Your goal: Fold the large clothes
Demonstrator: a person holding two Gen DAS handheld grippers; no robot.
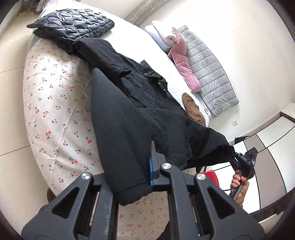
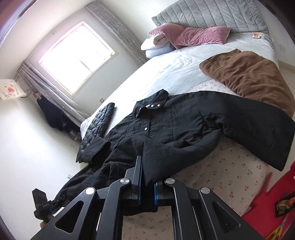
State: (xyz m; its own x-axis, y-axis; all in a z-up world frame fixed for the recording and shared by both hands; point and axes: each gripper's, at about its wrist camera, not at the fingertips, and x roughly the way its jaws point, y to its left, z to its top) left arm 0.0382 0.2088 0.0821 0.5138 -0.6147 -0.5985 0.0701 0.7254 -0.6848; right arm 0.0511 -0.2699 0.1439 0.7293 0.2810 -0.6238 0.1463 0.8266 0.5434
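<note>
A bedroom with pale walls: one bed (image 2: pixel 166 73) runs from the lower centre to the upper right of the right wrist view, white sheet on top, cherry-print cover (image 2: pixel 221 175) along its near edge, and one window (image 2: pixel 77 59) glows at the upper left. One grey quilted headboard pad (image 2: pixel 212 14) stands at the top right. One large black coat (image 2: pixel 166 125) lies spread across the middle of the frame, collar toward the centre, one sleeve reaching right. One brown garment (image 2: pixel 248 77) lies at the right, one folded black quilted jacket (image 2: pixel 100 120) left of centre, and two pink pillows (image 2: pixel 199 36) sit near the top.

The right gripper (image 2: pixel 146 186), bottom centre, is clamped nearly closed on the coat's hem. The left gripper (image 1: pixel 150 166), bottom centre of its own view, likewise pinches coat fabric, jaws almost together.
</note>
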